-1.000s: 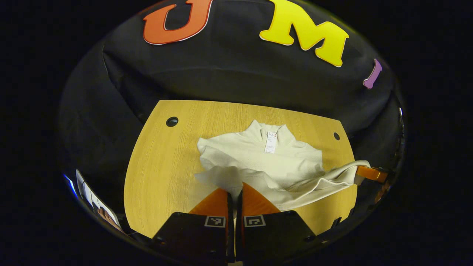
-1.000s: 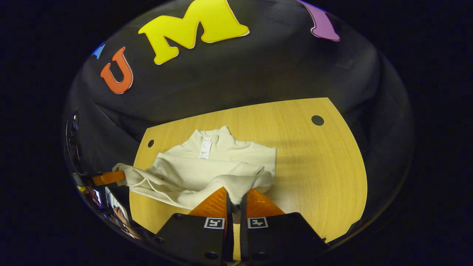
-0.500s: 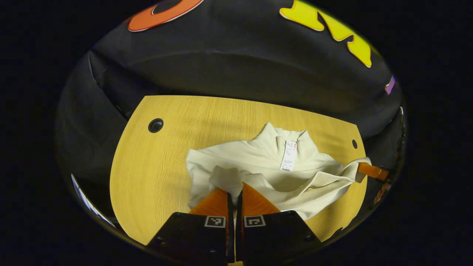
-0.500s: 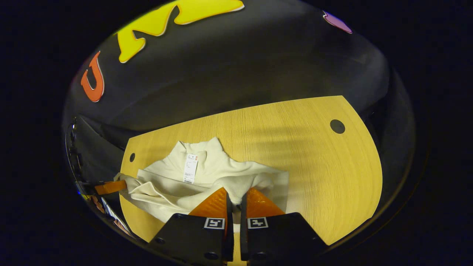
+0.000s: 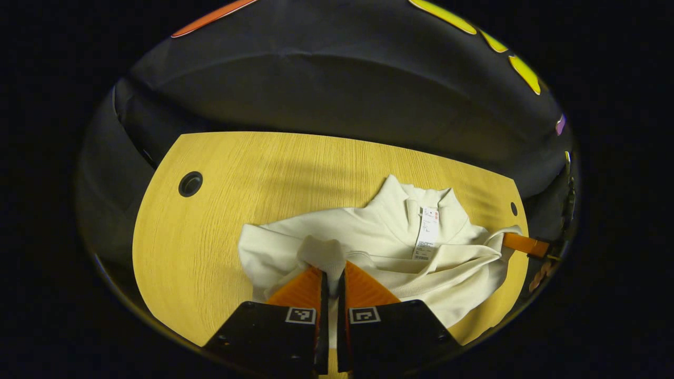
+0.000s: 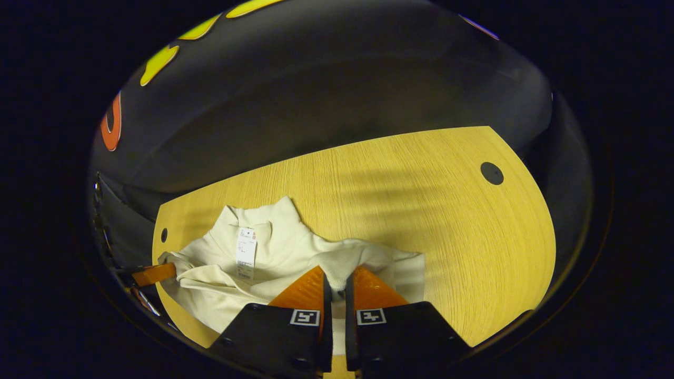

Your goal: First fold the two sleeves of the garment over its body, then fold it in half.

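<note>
One cream garment (image 5: pixel 368 247) lying on the counter (image 5: pixel 221 210), collar toward the far edge, one white tag (image 5: pixel 427 232) hanging inside the collar. In the left gripper view, bunched toward the counter's right side and near edge; in the right gripper view (image 6: pixel 274 258), toward the left side and near edge. Lower cloth lifted and drawn up over the body in loose folds.

Left hand-held gripper (image 5: pixel 333 273) nearly closed, a small bunch of the cream cloth pinched between its two fingers. Right hand-held gripper (image 6: pixel 337 276) likewise nearly closed on a fold of the same cloth. Seen again far off at the rim of each other's view: right one (image 5: pixel 524 245) at the counter's right edge, left one (image 6: pixel 152 273) at the left edge, each with cloth at its tip, though too small there to make out the grip.

Two round holes in the counter near its far corners, one large (image 5: pixel 190 183) and one small (image 5: pixel 513 209) by the lens. Wood-grain top, bare beyond the garment.
</note>
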